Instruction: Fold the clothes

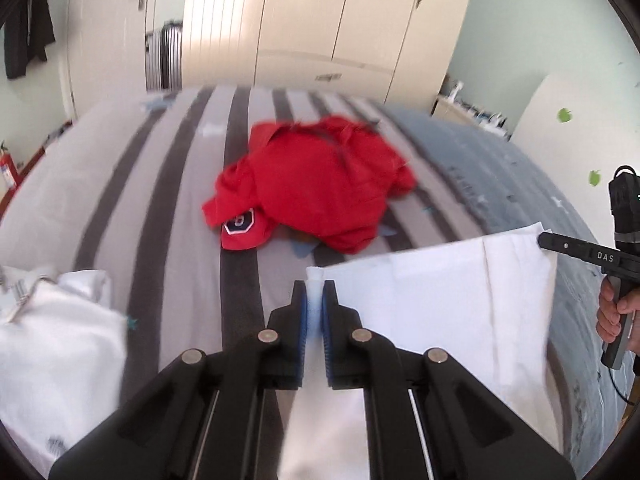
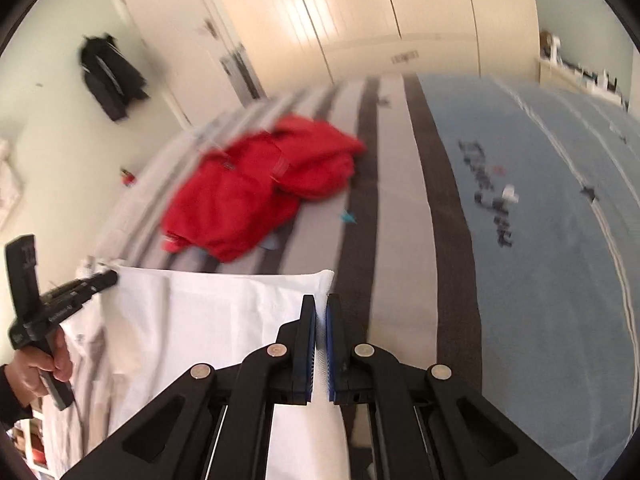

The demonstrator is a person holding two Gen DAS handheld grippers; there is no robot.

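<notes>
Striped bed cover (image 1: 168,200), grey with dark bands, pale blue on one side, bearing blurred, unreadable dark print. White garment (image 1: 452,304), held stretched above the cover between both claws. Red garment (image 1: 320,184), crumpled farther up the bed, carrying a dark badge with white edging, its figure unreadable. Left gripper (image 1: 314,292): jaws nearly closed, blue pads clamped on one upper corner of the white cloth. Right gripper (image 2: 321,308): likewise pinched shut on the opposite corner; its arm reads "DAS".
</notes>
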